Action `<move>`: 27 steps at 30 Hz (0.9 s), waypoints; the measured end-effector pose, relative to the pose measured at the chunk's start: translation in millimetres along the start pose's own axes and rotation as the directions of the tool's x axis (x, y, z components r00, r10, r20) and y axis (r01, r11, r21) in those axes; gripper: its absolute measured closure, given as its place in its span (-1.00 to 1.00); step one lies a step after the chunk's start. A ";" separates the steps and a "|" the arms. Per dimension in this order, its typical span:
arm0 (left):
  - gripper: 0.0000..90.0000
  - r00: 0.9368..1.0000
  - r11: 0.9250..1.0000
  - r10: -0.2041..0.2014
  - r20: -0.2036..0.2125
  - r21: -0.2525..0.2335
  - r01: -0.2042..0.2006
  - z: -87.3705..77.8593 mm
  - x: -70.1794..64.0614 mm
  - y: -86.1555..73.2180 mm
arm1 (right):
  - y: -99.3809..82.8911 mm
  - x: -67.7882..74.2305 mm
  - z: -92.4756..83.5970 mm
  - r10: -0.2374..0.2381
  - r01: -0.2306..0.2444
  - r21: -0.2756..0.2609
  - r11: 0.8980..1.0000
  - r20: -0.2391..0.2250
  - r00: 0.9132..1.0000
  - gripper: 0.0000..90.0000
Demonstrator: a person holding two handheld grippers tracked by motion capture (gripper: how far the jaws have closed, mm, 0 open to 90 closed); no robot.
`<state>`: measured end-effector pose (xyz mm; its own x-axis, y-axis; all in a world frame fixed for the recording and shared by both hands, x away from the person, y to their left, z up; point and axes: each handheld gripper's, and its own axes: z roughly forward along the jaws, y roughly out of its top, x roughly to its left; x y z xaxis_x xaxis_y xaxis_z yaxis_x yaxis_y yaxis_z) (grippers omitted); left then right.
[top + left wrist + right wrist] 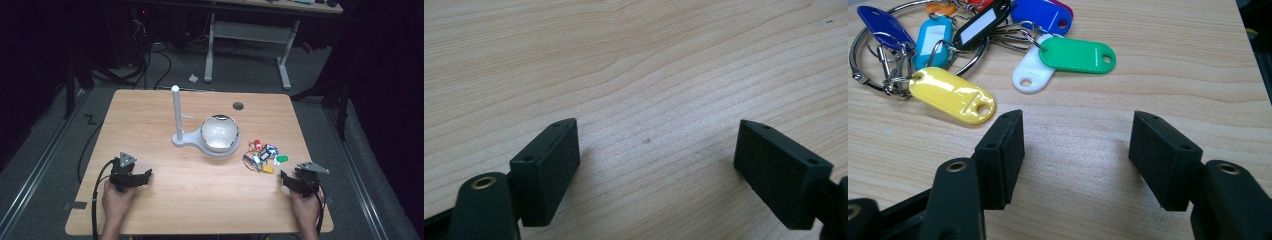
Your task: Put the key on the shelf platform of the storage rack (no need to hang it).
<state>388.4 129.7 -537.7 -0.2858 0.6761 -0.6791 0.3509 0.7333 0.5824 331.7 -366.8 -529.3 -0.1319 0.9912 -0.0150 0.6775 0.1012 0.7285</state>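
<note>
Both hands rested at the near edge of the table (pixel 150 210). Right gripper (pixel 1075 150) sat with jaws spread and empty, aimed at the key tags (pixel 973 45) lying just ahead, probably lined up to reach them. Left gripper (pixel 656 165), also spread over bare wood, waited apart, near the stand (pixel 176 112) and bowl (pixel 219 132).
</note>
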 end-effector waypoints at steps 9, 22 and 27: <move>-0.58 1.000 1.000 -0.002 0.000 0.000 0.002 0.0 -0.1 0.0 | 0.0 0.0 0.1 0.001 -0.001 0.000 1.000 0.000 1.000 -0.13; -0.58 1.000 1.000 0.000 0.001 0.002 0.000 0.0 0.0 0.2 | 0.1 -0.5 0.0 0.002 -0.002 -0.001 1.000 -0.004 1.000 -0.13; -0.58 1.000 1.000 -0.002 0.000 0.001 0.002 0.0 0.0 0.2 | 0.1 -0.3 0.3 -0.008 0.008 -0.002 1.000 -0.004 1.000 -0.15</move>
<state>388.4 129.8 -537.5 -0.2861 0.6748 -0.6803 0.3516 0.7344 0.5805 332.1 -367.1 -529.4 -0.1405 0.9899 -0.0177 0.6751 0.1089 0.7296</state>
